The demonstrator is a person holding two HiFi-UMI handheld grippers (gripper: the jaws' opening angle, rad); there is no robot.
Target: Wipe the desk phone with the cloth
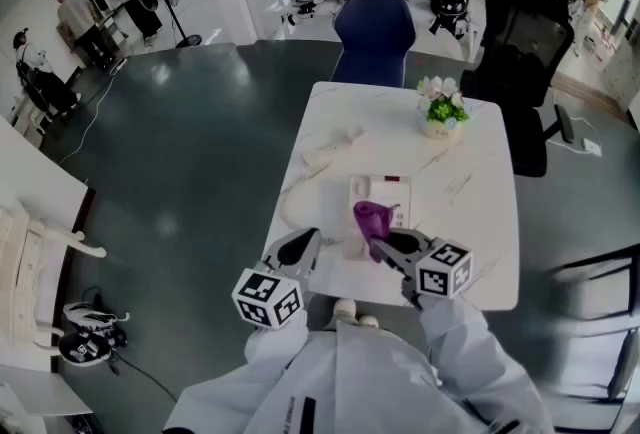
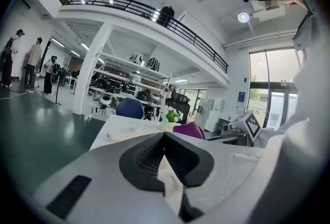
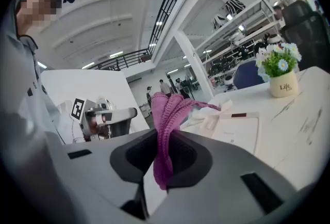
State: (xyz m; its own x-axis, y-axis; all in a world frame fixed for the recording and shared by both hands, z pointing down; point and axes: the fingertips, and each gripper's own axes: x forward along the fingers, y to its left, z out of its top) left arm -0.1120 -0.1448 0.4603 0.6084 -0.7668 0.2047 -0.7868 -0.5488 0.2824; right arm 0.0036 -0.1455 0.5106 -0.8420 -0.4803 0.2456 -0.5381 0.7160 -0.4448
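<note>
The white desk phone (image 1: 381, 195) lies flat on the white table (image 1: 470, 222), just beyond both grippers. My right gripper (image 1: 386, 247) is shut on a purple knitted cloth (image 1: 371, 219), which sticks up above the phone's near edge. In the right gripper view the cloth (image 3: 166, 125) is pinched between the jaws, with the phone (image 3: 238, 131) behind it. My left gripper (image 1: 306, 244) hovers at the table's near left edge, shut and holding nothing; its jaws meet at the tip (image 2: 165, 134) in its own view.
A small pot of flowers (image 1: 442, 109) stands at the table's far right. A white handset-like piece (image 1: 332, 146) lies at the far left of the table. A blue chair (image 1: 375, 34) and a black office chair (image 1: 520, 52) stand behind it.
</note>
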